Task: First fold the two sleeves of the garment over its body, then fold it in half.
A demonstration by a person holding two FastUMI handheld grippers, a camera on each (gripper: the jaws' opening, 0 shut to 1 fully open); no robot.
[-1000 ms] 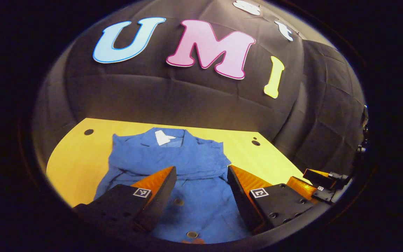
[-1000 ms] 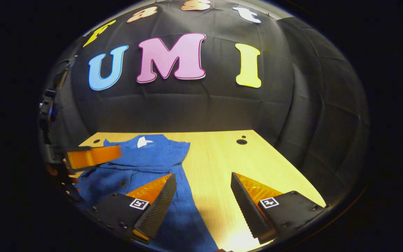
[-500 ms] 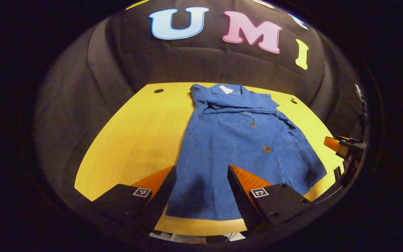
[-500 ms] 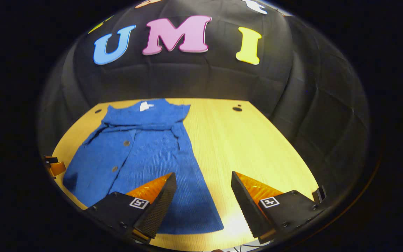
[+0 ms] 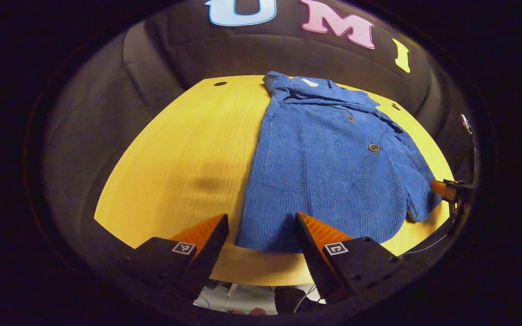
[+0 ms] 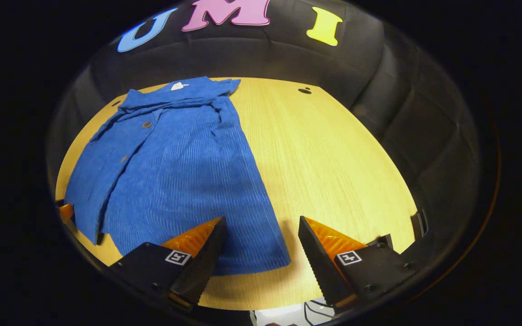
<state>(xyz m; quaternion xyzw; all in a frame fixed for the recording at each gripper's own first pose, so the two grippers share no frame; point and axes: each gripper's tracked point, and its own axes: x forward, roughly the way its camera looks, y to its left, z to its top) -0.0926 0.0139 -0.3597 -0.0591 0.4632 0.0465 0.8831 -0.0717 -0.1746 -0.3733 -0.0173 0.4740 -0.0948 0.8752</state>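
— What else is there?
— A wooden table point(image 5: 184, 149), with small dark holes point(image 6: 304, 91) near its far corners.
— And past its near edge?
— Pale floor with cables point(image 5: 243, 296).

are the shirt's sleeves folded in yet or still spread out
Folded in: the shirt lies as a narrow strip on the table, with no sleeve sticking out sideways. Not yet halved.

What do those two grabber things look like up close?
The left gripper and the right gripper look alike: each has two wedge-shaped fingers, orange on top with dark ridged inner faces, set on black blocks. Every block carries a small square black-and-white marker and little screws.
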